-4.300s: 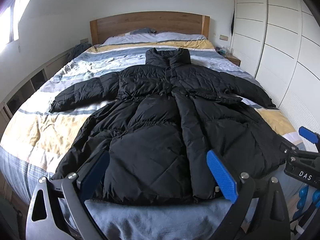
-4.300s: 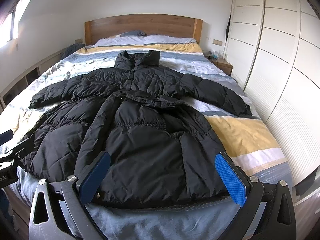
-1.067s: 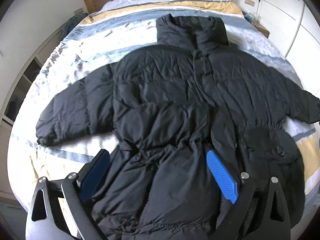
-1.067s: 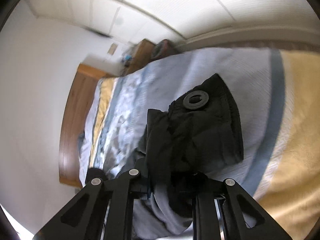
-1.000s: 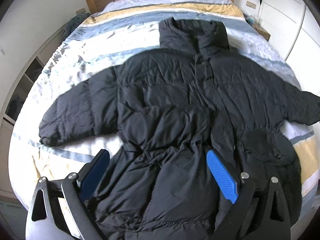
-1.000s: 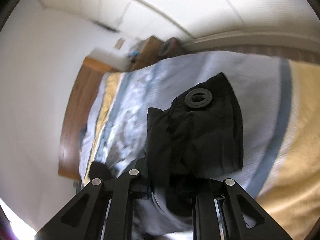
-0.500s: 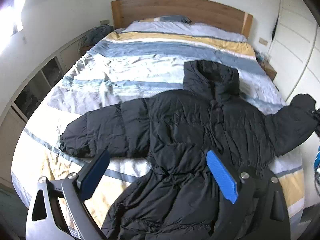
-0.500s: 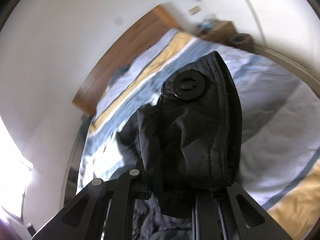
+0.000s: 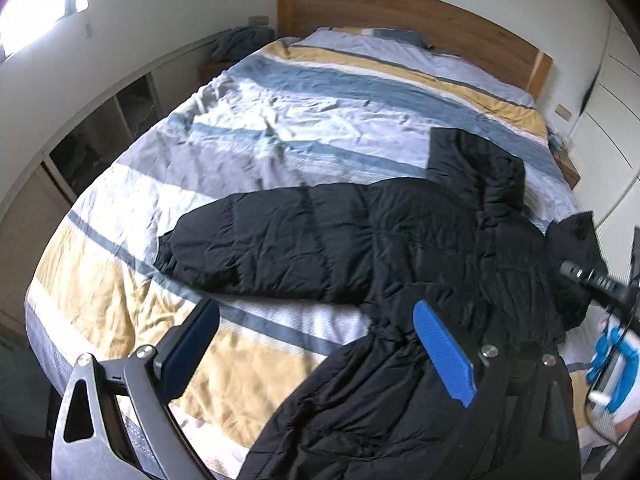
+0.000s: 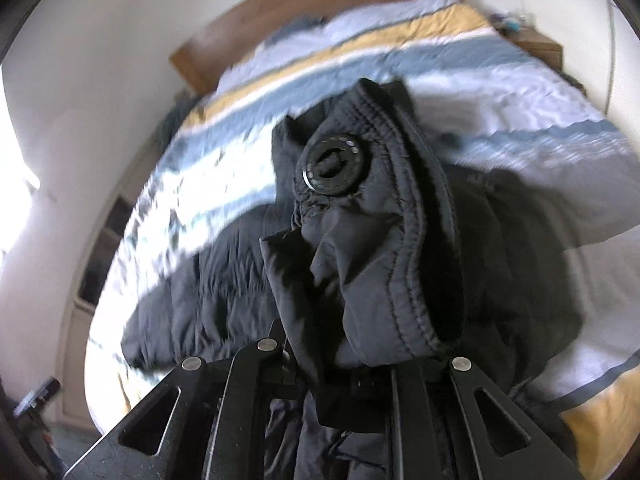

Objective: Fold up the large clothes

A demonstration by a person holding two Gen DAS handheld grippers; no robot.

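Observation:
A long black puffer coat lies face up on the striped bed, collar toward the headboard. Its left sleeve stretches out flat. My left gripper is open and empty, hovering above the coat's waist. My right gripper is shut on the right sleeve cuff, which has a round black snap button, and holds it lifted over the coat's body. In the left wrist view the raised sleeve and the right gripper show at the right edge.
A wooden headboard and pillows are at the far end. Open shelving runs along the left wall. White wardrobe doors and a nightstand stand on the right.
My right gripper has carried the right sleeve cuff up off the bed and inward over the coat. My left gripper has swung left, toward the outstretched left sleeve.

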